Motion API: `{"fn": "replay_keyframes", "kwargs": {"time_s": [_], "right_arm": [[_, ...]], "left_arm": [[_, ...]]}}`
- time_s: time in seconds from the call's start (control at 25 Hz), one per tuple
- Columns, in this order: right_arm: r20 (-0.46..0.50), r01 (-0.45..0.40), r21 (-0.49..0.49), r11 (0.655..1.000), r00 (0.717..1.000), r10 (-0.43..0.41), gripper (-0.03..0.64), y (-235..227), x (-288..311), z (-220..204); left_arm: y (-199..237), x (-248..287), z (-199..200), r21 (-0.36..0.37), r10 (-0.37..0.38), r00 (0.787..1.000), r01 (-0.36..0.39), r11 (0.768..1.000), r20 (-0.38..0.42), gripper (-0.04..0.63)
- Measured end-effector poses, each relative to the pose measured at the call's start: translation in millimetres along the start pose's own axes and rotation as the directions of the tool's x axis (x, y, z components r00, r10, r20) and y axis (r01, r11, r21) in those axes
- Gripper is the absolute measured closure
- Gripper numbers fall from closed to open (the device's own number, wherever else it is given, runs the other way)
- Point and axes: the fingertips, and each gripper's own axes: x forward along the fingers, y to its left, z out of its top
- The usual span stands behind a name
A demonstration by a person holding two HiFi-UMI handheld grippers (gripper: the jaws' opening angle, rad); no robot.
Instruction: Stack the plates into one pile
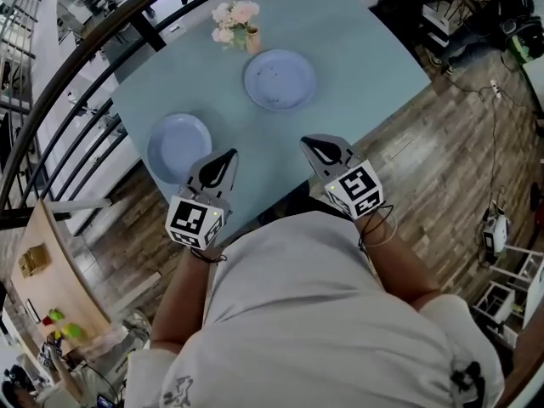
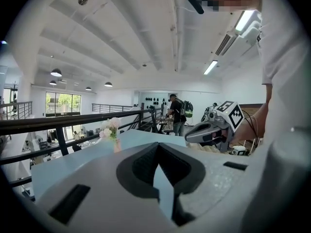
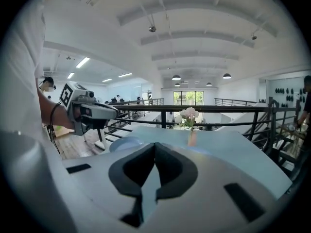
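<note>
Holds left gripper [image 1: 228, 156] and right gripper [image 1: 313, 145] shut, empty, above table's [image 1: 374, 58] near edge.
Notes near plate [image 1: 178, 145] flat on table just ahead of left gripper, far plate [image 1: 280, 79] apart beside the flowers [image 1: 235, 19].

Pale blue table [image 1: 365, 49] here, smooth and matt, barely any glare. The far plate [image 1: 280, 79] and the near plate [image 1: 178, 145] look glazed, with a soft sheen. The left gripper [image 1: 230, 155] and the right gripper [image 1: 309, 144] have matt grey plastic shells and darker, duller jaw linings. The floor [image 1: 442, 160] is grained wood planking, the railing [image 1: 81, 53] dark metal, the shirt [image 1: 314, 313] white cloth.
</note>
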Motion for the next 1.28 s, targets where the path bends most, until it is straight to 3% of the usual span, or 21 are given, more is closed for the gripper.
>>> {"fn": "replay_keyframes", "kwargs": {"time_s": [0.24, 0.56, 1.0, 1.28], "right_arm": [[-0.033, 0.012, 0.028, 1.000, 0.999, -0.011, 0.611, 8.9, 0.8, -12.1], [-0.078, -0.011, 0.050, 0.999, 0.997, 0.015, 0.611, -12.4, 10.7, -18.6], [-0.167, -0.074, 0.123, 0.990, 0.981, 0.094, 0.601, -73.2, 39.5, -44.2], [-0.224, -0.083, 0.150, 0.985, 0.968, 0.116, 0.560, -116.7, 69.2, -54.4]], "left_arm": [[0.4, -5.0, -4.3, -0.003, -0.029, 1.000, 0.029, 1.000, 0.007, 0.591], [5.3, 14.0, -5.3, -0.024, -0.051, 0.999, 0.051, 0.998, -0.017, 0.591], [22.5, 59.3, -11.4, -0.086, 0.022, 0.999, -0.026, 0.996, -0.049, 0.591], [45.1, 91.9, -16.9, -0.124, 0.059, 0.996, -0.067, 0.990, -0.071, 0.591]]}}
